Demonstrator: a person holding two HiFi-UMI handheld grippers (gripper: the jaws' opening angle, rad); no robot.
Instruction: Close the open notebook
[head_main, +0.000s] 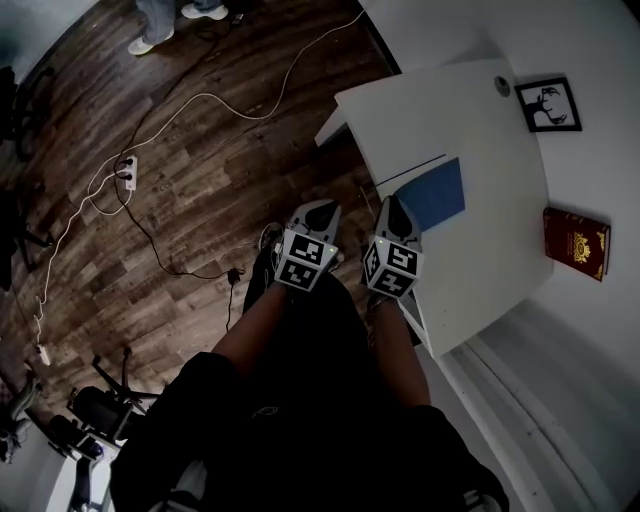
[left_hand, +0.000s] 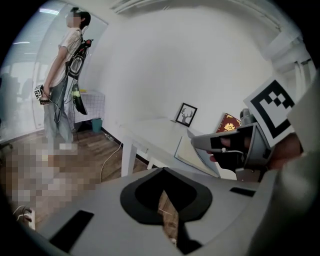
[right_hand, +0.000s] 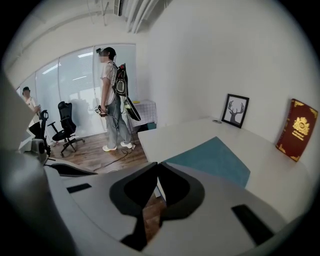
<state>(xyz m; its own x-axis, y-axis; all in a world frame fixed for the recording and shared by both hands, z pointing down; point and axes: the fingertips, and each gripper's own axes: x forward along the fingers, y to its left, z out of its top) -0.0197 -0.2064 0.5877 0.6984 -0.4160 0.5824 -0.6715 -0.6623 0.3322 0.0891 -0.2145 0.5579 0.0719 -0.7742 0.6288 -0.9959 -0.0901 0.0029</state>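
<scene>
The notebook (head_main: 435, 195) lies flat on the white table (head_main: 480, 110) near its front edge, blue cover up and no pages showing. In the right gripper view the cover (right_hand: 216, 160) is just beyond the jaws. My right gripper (head_main: 393, 203) hovers at the table's edge beside the notebook, jaw tips together with nothing between them. My left gripper (head_main: 322, 207) hangs over the floor to its left, also shut and empty. The left gripper view shows the right gripper (left_hand: 197, 141) in front of the notebook (left_hand: 192, 154).
A framed deer picture (head_main: 549, 104) and a red book (head_main: 576, 243) lean against the wall behind the table. White and black cables with a power strip (head_main: 127, 172) cross the wooden floor. A person (right_hand: 112, 100) stands further off, near an office chair (right_hand: 67, 127).
</scene>
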